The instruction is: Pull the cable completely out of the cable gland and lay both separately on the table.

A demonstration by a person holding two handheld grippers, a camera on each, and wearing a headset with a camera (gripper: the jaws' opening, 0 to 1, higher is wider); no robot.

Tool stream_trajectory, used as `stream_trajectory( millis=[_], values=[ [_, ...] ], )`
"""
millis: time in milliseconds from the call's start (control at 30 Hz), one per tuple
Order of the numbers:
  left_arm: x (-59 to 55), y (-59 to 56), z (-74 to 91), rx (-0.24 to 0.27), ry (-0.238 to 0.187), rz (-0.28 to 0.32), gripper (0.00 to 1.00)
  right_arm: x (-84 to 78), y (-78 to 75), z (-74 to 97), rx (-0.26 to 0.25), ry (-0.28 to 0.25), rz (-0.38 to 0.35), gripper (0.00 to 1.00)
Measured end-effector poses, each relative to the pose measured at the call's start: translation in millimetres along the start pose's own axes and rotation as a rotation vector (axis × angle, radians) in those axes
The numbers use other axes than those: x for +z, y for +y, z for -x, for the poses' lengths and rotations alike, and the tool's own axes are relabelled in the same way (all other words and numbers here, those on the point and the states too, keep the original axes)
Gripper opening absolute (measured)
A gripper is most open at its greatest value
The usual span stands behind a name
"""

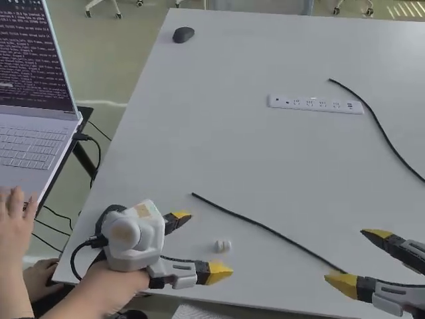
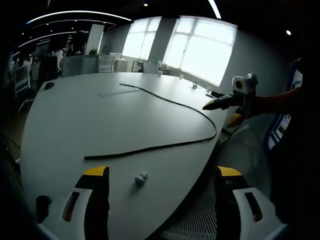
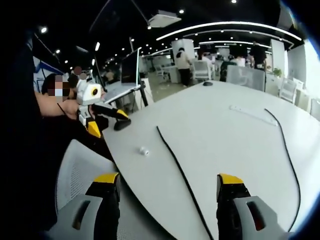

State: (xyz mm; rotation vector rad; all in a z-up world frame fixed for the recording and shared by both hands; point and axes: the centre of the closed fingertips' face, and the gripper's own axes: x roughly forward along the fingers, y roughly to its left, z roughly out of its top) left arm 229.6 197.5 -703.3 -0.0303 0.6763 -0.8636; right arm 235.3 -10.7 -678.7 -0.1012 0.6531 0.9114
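The small white cable gland lies by itself on the white table, near the front edge. The black cable lies apart from it, running from just behind the gland toward the right. My left gripper is open and empty, its yellow tips just left of the gland. My right gripper is open and empty at the front right, close to the cable. The left gripper view has the gland between the jaws and the cable beyond. The right gripper view has the gland left of the cable.
A white power strip lies at the back right, a dark mouse at the far edge. An open laptop stands on a side stand to the left, with a hand at its keyboard. People stand in the background.
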Motion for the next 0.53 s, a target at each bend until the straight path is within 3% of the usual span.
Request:
stream_trajectory(
  millis=[200, 400, 533],
  values=[
    [-4.5, 2.5, 2.3, 0.015, 0.031, 0.007, 0.89, -8.9, -3.2, -0.5, 0.018, 0.037, -0.016, 0.80],
    [-10.0, 4.9, 6.8, 0.030, 0.057, -0.001, 0.92, -5.6, -2.1, -0.8, 0.025, 0.033, -0.028, 0.84],
    [-8.2, 5.6, 9.1, 0.038, 0.050, 0.012, 0.93, -6.7, -0.2, -1.2, 0.028, 0.041, -0.025, 0.87]
  ],
)
